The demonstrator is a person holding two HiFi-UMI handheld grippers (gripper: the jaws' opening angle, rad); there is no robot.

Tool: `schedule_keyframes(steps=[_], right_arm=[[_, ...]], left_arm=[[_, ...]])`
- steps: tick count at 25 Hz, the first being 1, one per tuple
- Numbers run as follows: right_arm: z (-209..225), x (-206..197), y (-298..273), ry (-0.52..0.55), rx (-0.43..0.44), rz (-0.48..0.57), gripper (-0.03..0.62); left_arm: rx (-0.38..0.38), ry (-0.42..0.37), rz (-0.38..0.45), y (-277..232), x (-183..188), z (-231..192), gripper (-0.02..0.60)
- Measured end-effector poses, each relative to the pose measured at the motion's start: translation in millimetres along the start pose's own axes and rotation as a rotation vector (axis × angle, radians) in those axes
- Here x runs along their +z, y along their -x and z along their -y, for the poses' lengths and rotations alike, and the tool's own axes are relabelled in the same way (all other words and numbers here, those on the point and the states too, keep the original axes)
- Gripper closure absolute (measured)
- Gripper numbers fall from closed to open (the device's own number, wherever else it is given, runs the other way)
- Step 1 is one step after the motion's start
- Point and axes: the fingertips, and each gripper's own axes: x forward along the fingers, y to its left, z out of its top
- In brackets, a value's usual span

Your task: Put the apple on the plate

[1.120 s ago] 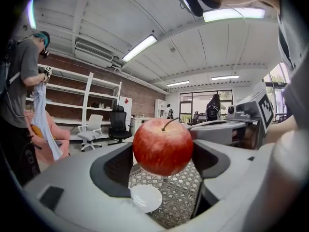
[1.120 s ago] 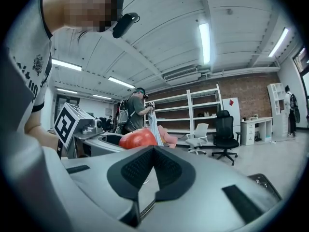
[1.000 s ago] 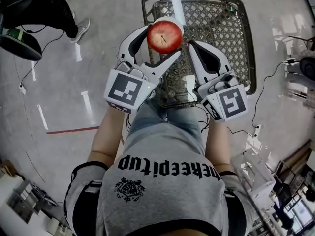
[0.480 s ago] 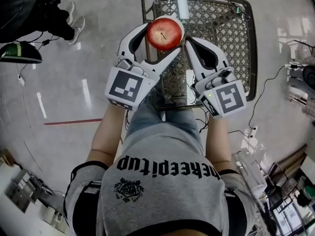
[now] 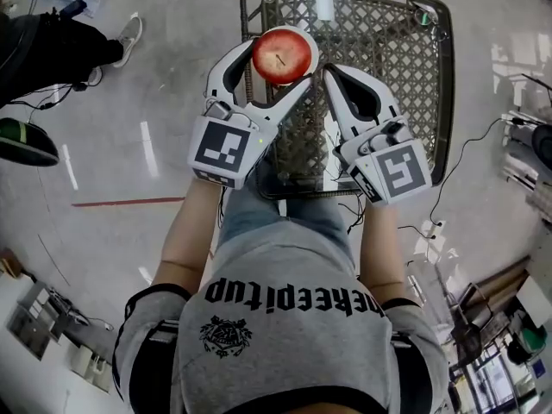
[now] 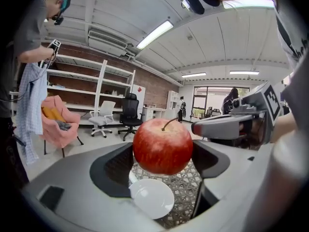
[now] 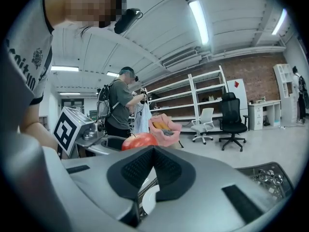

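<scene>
Nearest to the head camera, a grey shirt [image 5: 289,317] is seen. Black letters are printed on it upside down and are read as "thekeepitup", though the first letters are perhaps bent by a fold. A small round emblem is printed beside them, and its words are too small to be read.

Further out, the left gripper [image 5: 279,59] is held over the mesh table [image 5: 405,67]. Its jaws are closed on the apple [image 6: 162,146], which is gripped at both sides with the stem pointing up. The apple is kept in the air. In the left gripper view the white plate [image 6: 152,199] is seen under it on the mesh, not touched by it.

The right gripper [image 5: 334,80] is held just beside the left one. Its jaws are brought together and nothing is held between them. Black and white square markers are carried on both grippers.

On the floor to the left, a red line [image 5: 129,202] is seen, and further away the leg and shoe of another person [image 5: 60,46].
</scene>
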Motion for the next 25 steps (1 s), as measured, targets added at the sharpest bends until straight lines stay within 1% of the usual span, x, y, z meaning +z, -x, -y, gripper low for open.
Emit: schedule_keyframes(steps=[9, 25], right_arm=[[15.1, -23.9, -22.2, -0.017, 0.024, -0.04, 0.592], [24.4, -54.7, -24.1, -0.041, 0.062, -0.102, 0.592]], left_arm=[[0.038, 0.039, -0.03, -26.1, -39.3, -18.7, 0.169], [0.073, 0.065, -0.106, -59.2, -98.7, -15.0, 0.169]])
